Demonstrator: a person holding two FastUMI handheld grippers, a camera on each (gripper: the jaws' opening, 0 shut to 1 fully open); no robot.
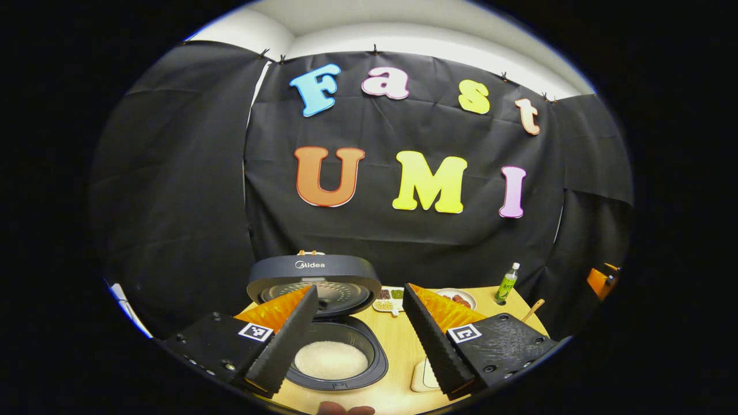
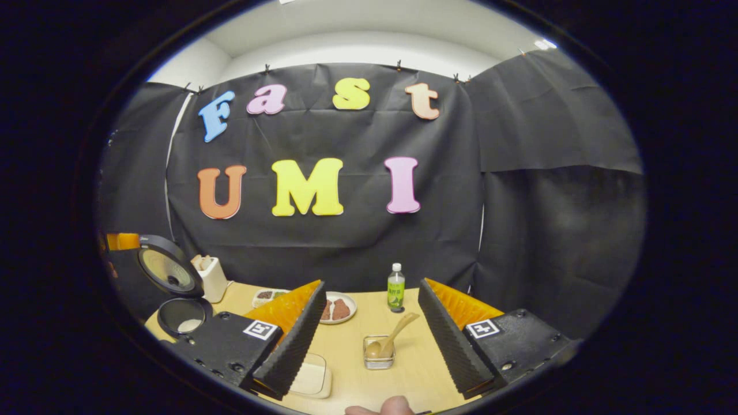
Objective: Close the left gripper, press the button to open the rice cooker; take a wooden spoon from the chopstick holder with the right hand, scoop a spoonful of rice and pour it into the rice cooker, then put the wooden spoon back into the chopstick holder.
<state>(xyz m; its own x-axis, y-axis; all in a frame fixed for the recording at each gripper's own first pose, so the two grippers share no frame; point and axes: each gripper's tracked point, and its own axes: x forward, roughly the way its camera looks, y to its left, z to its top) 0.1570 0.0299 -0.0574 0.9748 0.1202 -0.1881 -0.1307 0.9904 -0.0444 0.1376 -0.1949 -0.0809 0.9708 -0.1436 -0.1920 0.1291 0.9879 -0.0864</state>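
The dark rice cooker (image 1: pixel 346 369) stands open, its lid (image 1: pixel 314 278) tipped up at the back and white rice showing in the pot. My left gripper (image 1: pixel 360 383) hovers just above and in front of it, open and holding nothing. In the right gripper view the cooker (image 2: pixel 176 314) sits at the far left. The wooden spoon (image 2: pixel 396 331) leans bowl-down in the small clear chopstick holder (image 2: pixel 379 353) on the table, straight ahead of my right gripper (image 2: pixel 373 383), which is open and holds nothing. The spoon's handle (image 1: pixel 533 310) also shows at the right of the left gripper view.
On the wooden table (image 2: pixel 415 369) stand a green bottle (image 2: pixel 395 288), a plate of reddish food (image 2: pixel 337 308), a divided dish of beans (image 1: pixel 389 300), a pale square dish (image 2: pixel 311 374) and a white box (image 2: pixel 212 276) by the cooker. Black cloth walls close in behind.
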